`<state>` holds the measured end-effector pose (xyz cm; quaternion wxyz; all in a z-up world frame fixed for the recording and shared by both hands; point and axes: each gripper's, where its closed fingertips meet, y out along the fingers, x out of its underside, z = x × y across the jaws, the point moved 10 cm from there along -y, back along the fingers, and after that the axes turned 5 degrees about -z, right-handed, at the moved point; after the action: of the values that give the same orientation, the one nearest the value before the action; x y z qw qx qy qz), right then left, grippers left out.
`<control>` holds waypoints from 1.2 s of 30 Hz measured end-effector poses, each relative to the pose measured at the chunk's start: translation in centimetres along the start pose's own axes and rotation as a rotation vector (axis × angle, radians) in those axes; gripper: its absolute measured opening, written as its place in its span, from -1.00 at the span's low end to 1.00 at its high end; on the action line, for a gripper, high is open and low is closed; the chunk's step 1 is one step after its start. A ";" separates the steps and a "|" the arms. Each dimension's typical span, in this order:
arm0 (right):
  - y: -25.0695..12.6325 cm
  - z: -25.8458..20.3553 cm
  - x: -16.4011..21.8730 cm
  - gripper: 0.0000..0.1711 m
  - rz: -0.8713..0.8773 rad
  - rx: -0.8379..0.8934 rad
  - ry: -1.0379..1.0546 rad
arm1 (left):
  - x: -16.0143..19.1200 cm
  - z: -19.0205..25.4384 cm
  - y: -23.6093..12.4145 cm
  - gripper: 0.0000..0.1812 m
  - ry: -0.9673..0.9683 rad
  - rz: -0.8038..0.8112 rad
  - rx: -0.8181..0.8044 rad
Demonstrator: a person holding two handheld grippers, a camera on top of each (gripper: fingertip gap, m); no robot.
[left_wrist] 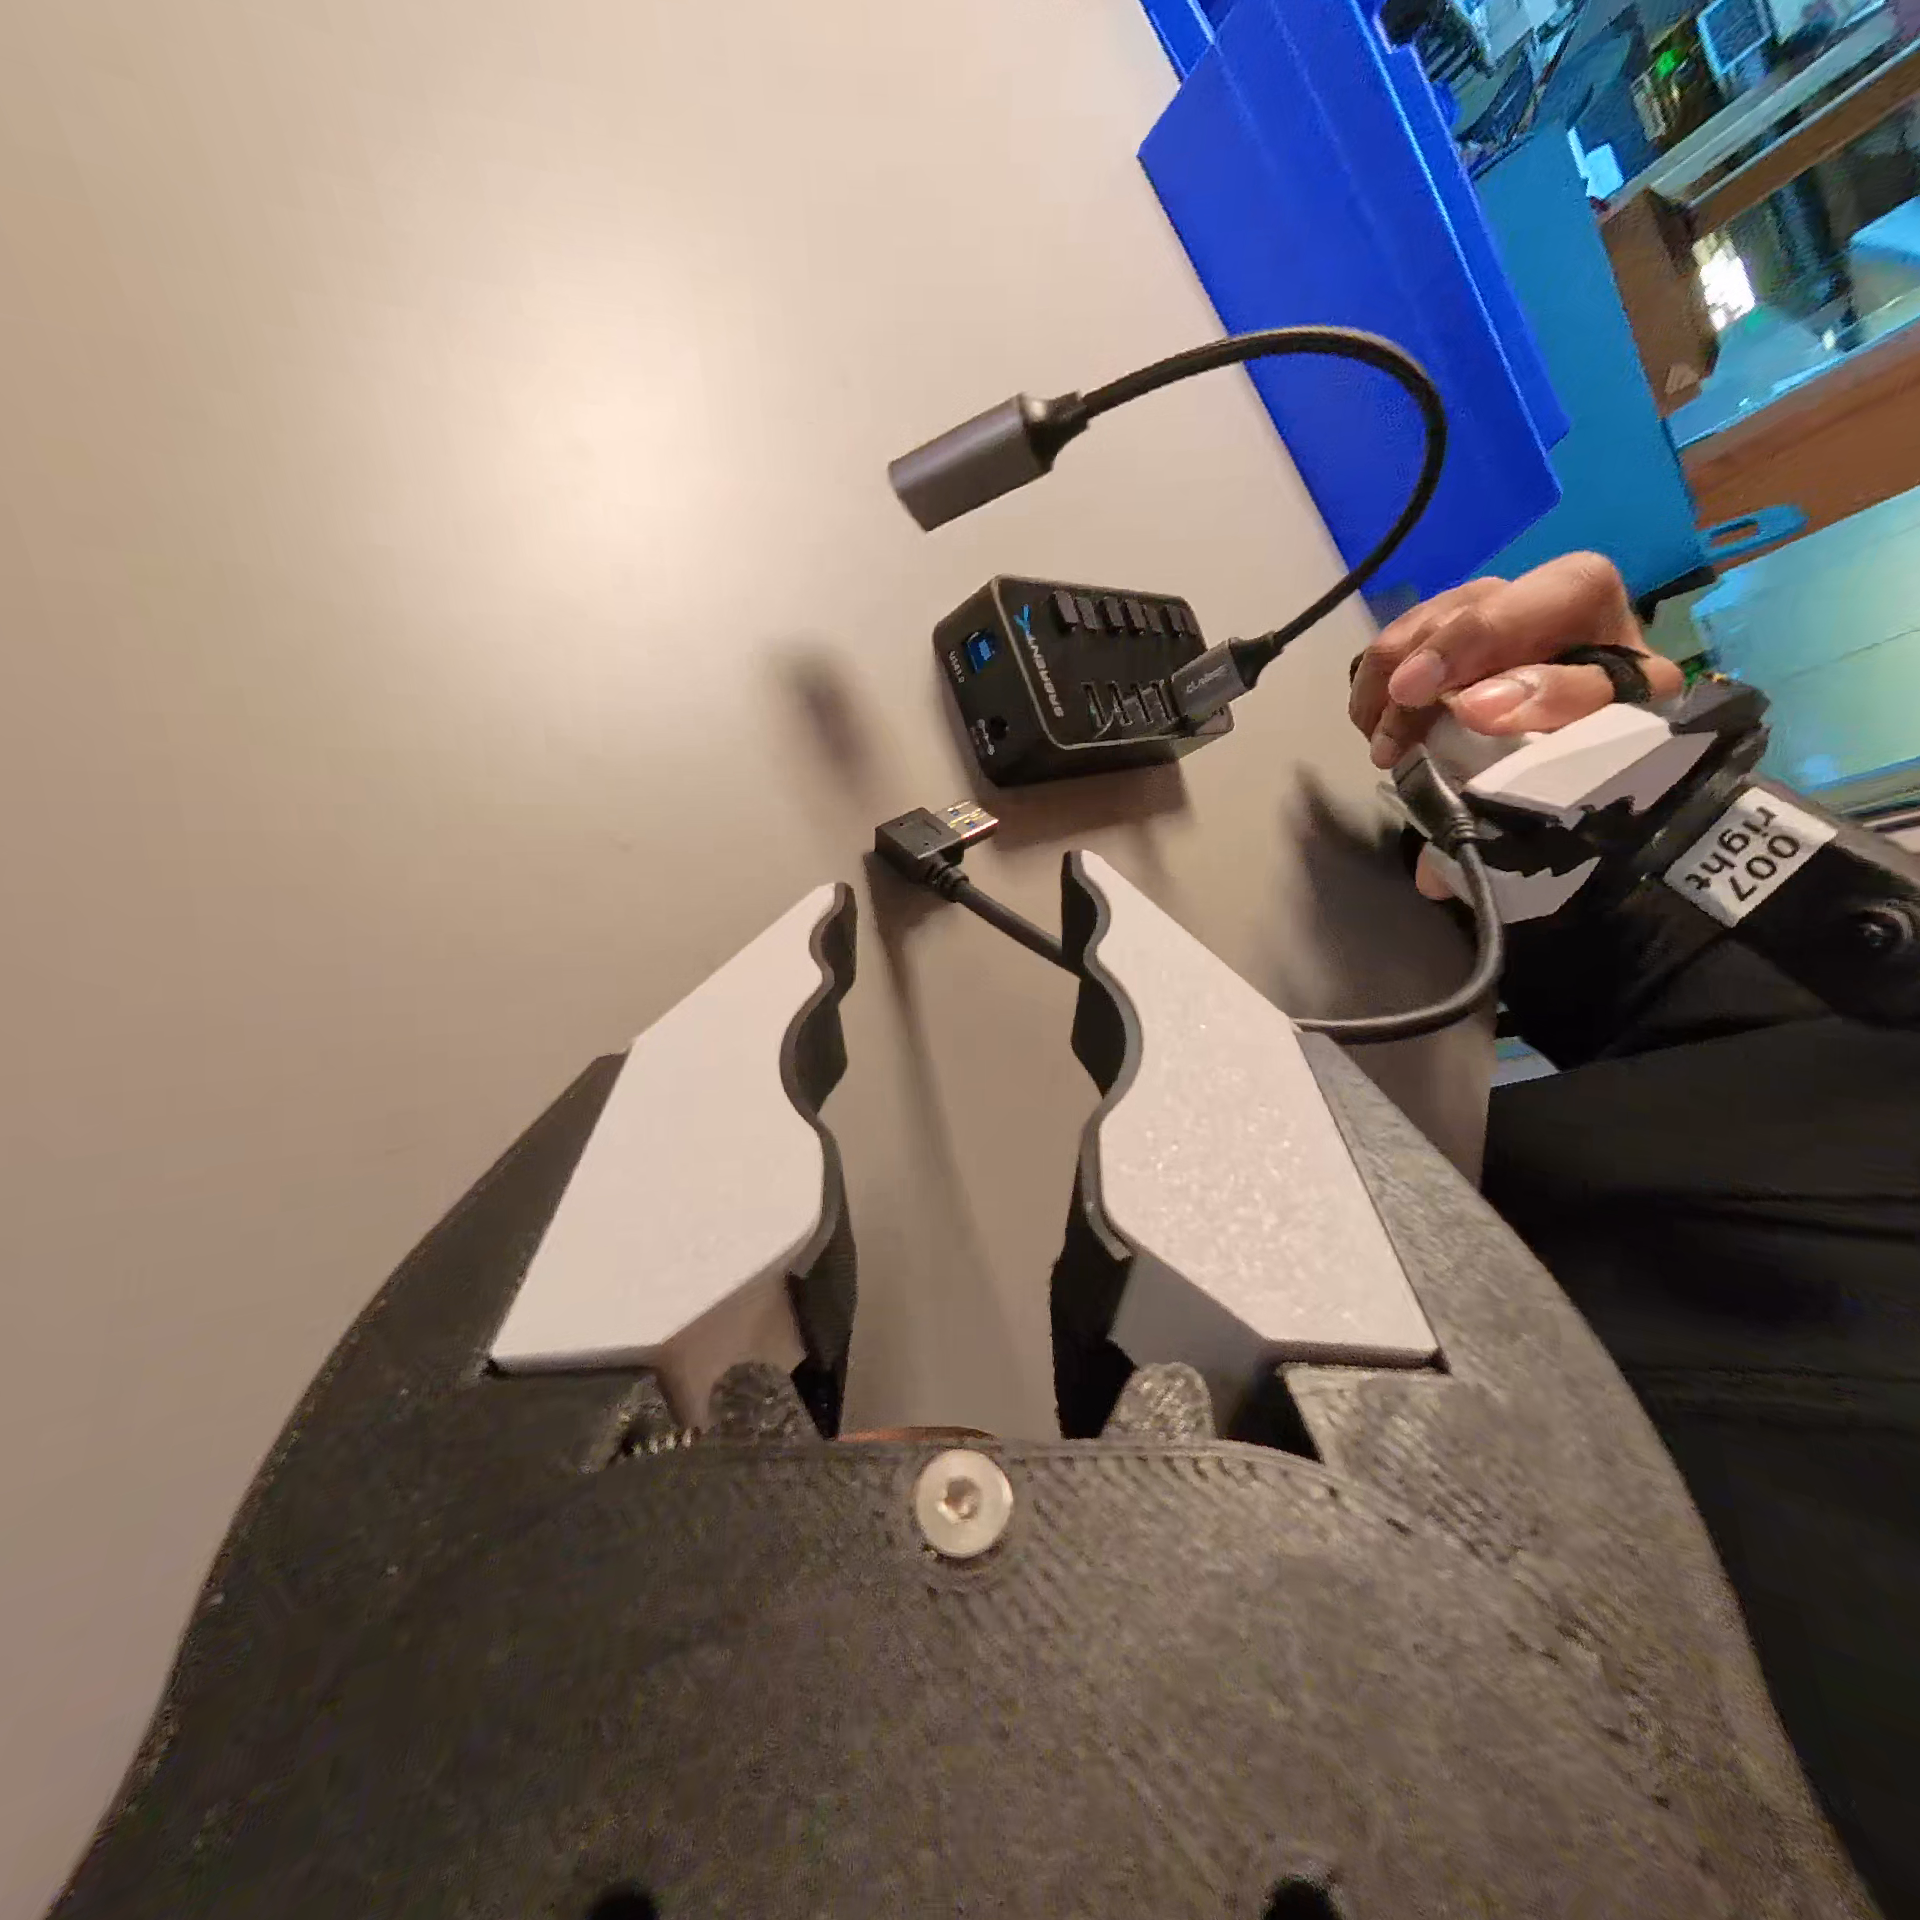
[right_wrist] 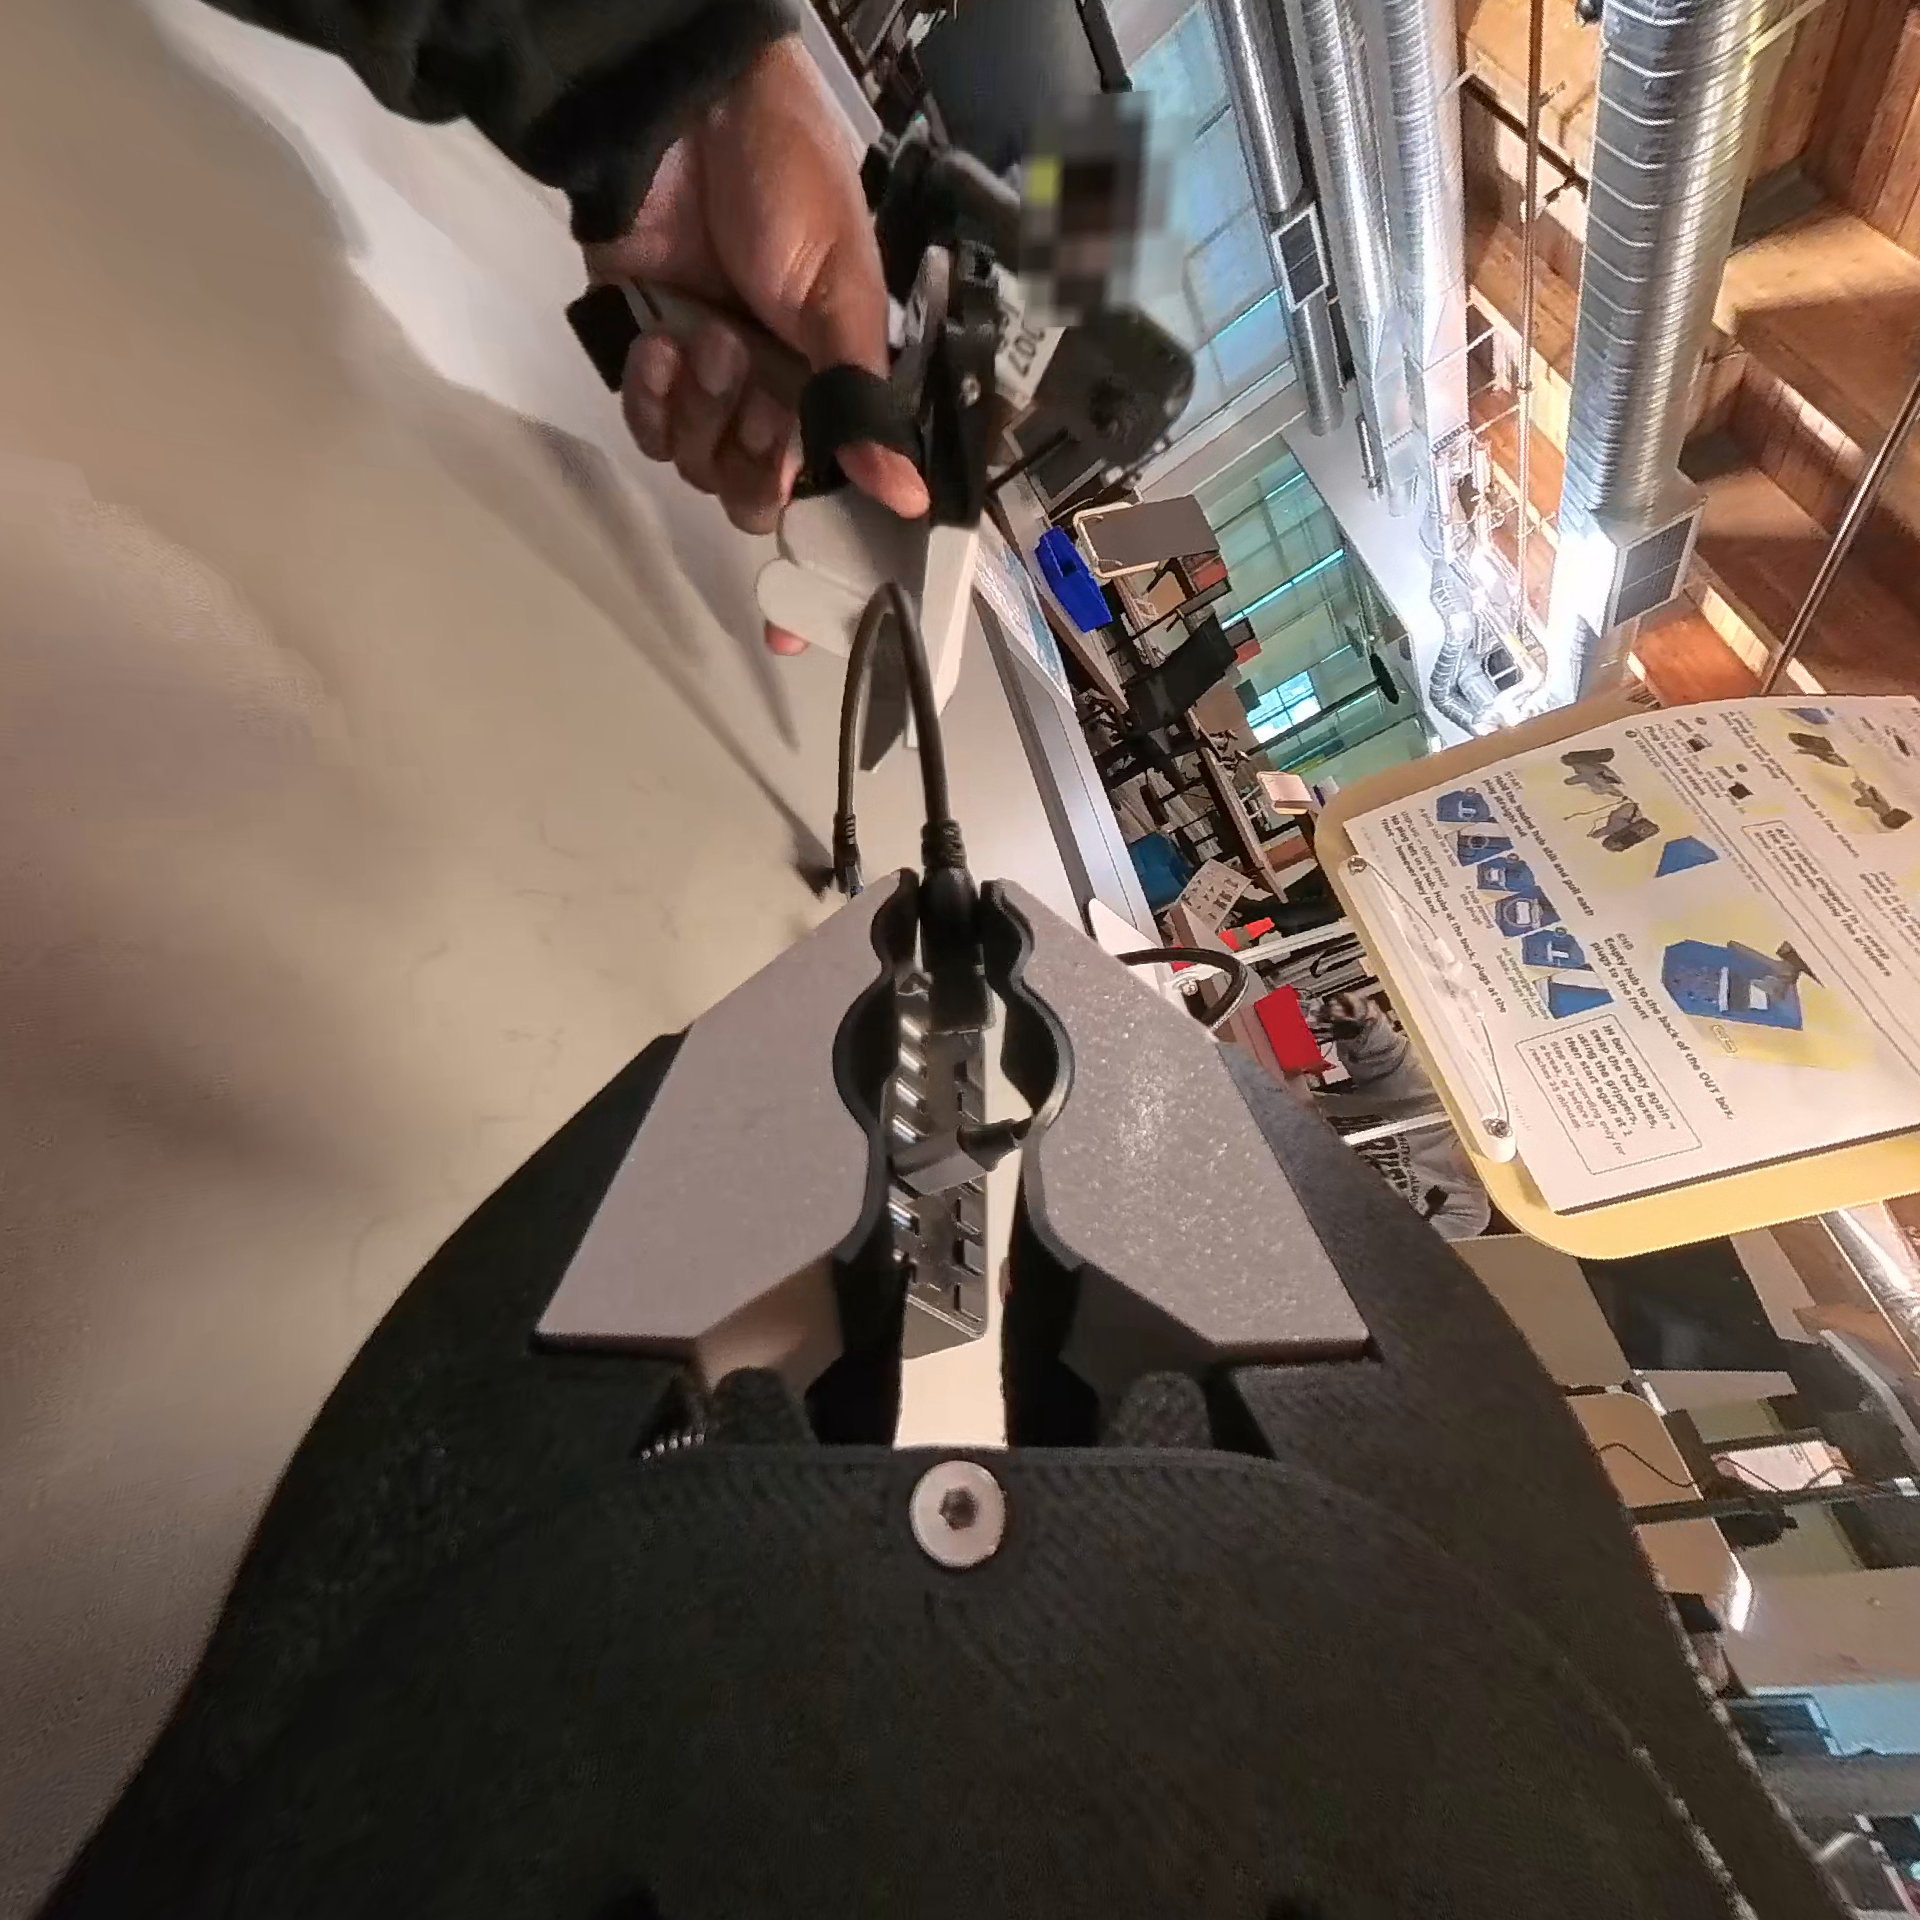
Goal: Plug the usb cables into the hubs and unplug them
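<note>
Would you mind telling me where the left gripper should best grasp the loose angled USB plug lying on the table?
Probably the black right-angle housing, not the bare metal tip or thin cable. It lies flat just ahead of the open left gripper, so come down from above with one finger on each flat side.

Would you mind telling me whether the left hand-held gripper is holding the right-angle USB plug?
No, the left hand-held gripper is open and empty, and the right-angle USB plug lies on the table just beyond its fingertips.
</note>
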<state>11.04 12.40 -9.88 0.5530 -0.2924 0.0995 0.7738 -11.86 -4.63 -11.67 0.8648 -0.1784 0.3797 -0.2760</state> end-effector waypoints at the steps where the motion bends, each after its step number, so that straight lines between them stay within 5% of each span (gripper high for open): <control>1: 0.0 0.0 0.0 -0.86 0.001 0.005 -0.003 | 0.1 -0.3 0.3 -0.52 -0.016 -0.007 0.009; 25: 0.0 -1.2 -0.5 -0.87 0.037 0.043 -0.114 | 0.5 0.7 3.4 -0.69 -0.172 0.029 0.337; 29: 0.3 -2.0 -0.6 -0.85 0.035 -0.007 -0.126 | 0.0 0.9 2.3 -0.92 -0.110 0.129 0.335; 36: -0.2 -1.3 -0.2 -0.61 0.065 -0.134 0.017 | -1.0 2.7 0.1 -0.95 0.100 0.219 0.308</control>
<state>11.76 11.73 -10.82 0.5058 -0.3322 0.0616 0.7938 -10.39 -3.64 -9.42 0.8867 0.0123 0.3927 -0.2436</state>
